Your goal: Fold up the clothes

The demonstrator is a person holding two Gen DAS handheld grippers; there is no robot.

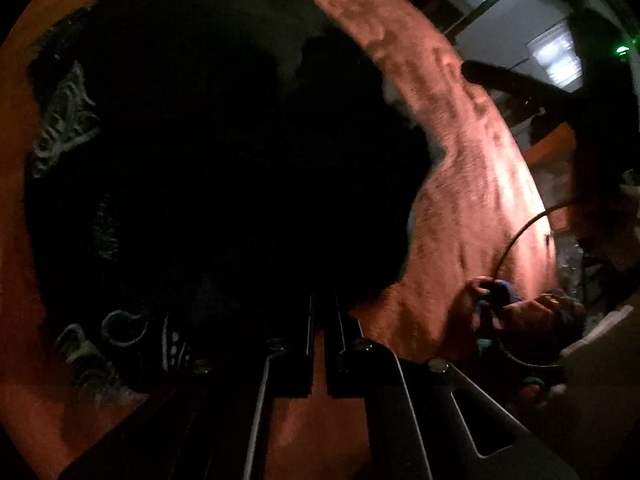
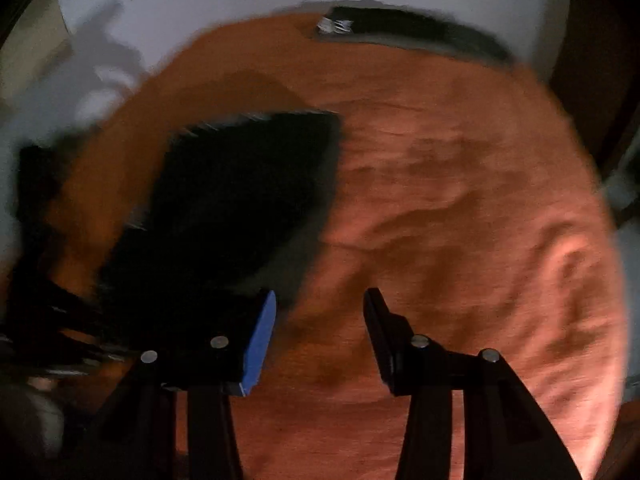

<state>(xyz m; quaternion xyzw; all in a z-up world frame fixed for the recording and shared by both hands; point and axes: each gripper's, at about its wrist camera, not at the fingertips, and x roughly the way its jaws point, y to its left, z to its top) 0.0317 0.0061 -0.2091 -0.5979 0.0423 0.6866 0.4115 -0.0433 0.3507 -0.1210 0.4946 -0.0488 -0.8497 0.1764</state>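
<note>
Orange blanket (image 2: 460,208) | black garment (image 1: 208,168), print unreadable | right tool (image 2: 320,320) agape

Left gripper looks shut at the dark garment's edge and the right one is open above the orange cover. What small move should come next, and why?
Probably bring the open right gripper left to the dark garment: it holds nothing above the orange cover, while the left gripper seems shut at the cloth's edge.

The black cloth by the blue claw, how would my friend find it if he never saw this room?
Look for the big orange cover that fills most of the right wrist view. The black cloth lies on its left part, just past the blue pad of the open right claw. A second dark cloth lies at the cover's far edge, long and thin; this one is the wide dark patch nearest the claw.
</note>
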